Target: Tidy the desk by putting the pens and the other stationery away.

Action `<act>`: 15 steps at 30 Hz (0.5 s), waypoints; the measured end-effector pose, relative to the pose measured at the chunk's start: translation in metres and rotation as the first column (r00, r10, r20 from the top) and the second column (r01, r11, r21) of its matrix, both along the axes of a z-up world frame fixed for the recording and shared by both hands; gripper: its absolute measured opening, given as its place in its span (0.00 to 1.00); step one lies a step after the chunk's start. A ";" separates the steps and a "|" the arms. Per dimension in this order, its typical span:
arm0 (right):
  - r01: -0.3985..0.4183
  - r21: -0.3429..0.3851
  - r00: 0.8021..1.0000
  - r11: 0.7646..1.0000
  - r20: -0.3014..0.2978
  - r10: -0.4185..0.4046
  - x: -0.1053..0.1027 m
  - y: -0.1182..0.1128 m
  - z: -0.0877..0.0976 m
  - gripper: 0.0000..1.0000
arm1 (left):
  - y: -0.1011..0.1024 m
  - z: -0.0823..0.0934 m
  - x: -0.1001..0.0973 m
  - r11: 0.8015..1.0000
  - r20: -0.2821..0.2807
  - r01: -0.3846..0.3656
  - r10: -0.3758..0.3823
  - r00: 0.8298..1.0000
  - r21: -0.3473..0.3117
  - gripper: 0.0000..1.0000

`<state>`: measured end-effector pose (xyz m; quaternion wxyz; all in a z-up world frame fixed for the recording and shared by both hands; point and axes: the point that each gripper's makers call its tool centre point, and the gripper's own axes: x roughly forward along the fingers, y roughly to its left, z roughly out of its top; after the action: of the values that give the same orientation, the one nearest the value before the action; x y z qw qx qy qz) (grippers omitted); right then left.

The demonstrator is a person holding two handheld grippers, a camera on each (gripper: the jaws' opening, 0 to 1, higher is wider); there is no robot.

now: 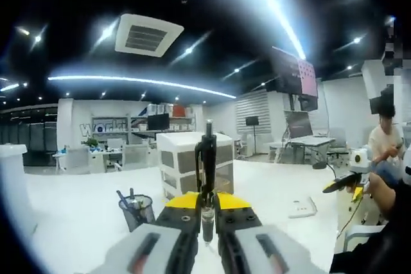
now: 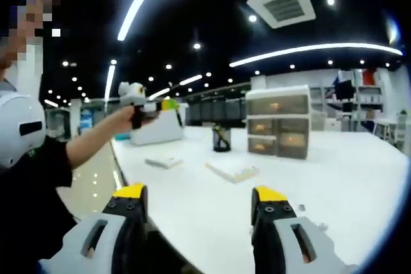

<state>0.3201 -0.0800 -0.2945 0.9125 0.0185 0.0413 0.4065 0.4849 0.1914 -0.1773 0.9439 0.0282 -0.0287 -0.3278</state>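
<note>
- Black pen stands upright, clamped between the yellow-tipped jaws of the left gripper.
- Black mesh pen cup sits on the white desk, just left of that claw; a white drawer cabinet is beyond.
- Right gripper is spread wide, holding nothing, over the desk edge.

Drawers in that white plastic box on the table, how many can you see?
3 see-through drawers, stacked in the white plastic drawer box: top, middle, bottom. Any more behind would be hidden.
</note>
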 end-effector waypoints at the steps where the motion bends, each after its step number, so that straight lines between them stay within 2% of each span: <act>1: 0.003 -0.001 1.000 1.000 -0.004 -0.003 -0.001 -0.001 -0.002 0.62 | 0.000 0.002 0.004 1.000 0.002 -0.003 0.003 1.000 0.003 0.09; 4: 0.018 0.009 1.000 1.000 -0.016 -0.018 -0.003 -0.006 -0.004 0.62 | 0.000 0.008 0.016 1.000 0.013 -0.012 0.012 1.000 0.010 0.09; 9: 0.031 0.054 0.999 0.998 -0.024 -0.030 -0.008 -0.013 0.000 0.62 | 0.003 0.019 0.049 0.999 0.039 -0.047 0.046 0.998 0.021 0.09; 15: 0.049 0.031 0.998 0.998 -0.031 -0.048 -0.010 -0.019 -0.004 0.62 | -0.004 0.021 0.077 0.999 -0.011 -0.040 0.040 0.999 -0.019 0.09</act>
<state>0.3096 -0.0993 -0.2987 0.9210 0.0400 0.0481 0.3845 0.5618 0.1873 -0.1567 0.9506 0.0180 -0.0263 -0.3087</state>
